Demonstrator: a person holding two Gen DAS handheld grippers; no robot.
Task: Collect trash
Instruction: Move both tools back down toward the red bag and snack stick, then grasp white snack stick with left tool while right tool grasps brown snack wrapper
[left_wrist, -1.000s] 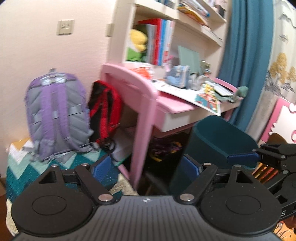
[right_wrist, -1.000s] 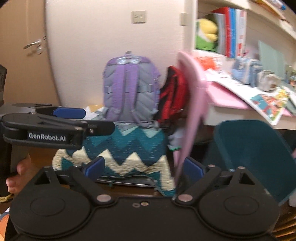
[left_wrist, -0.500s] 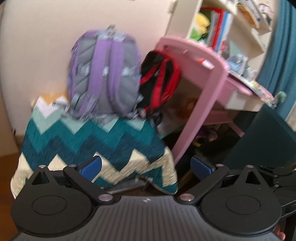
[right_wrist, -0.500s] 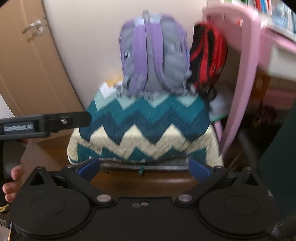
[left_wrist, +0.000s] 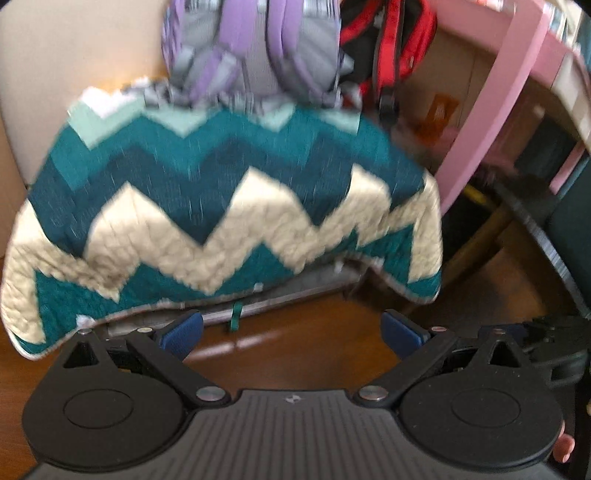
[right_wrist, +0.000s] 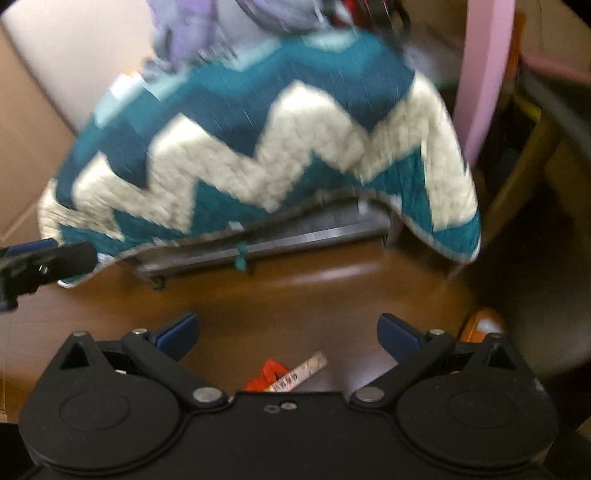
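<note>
**Both grippers open above the floor, trash lying under the right one**

At the far left of the right wrist view, the left gripper shows side-on as a black bar with a blue pad, held beside the lower left corner of the quilt. In its own view the left gripper has its blue fingers spread wide with nothing between them, over bare wooden floor. The quilt, zigzagged in teal, dark blue and cream, hangs over something low; a grey metal edge shows under its hem. A purple pack rests on top of the quilt against the wall, and a red pack sits just to its right. Further right, a pink desk leg slants down to the floor.

The right gripper is likewise wide open and holds nothing. On the floor, near its body and between its fingers, lies the trash: a crumpled red wrapper touching a pale printed strip, partly hidden by the gripper's black housing. To the right, an orange thing peeks out behind the right finger; what it is cannot be told. Both views are blurred.
</note>
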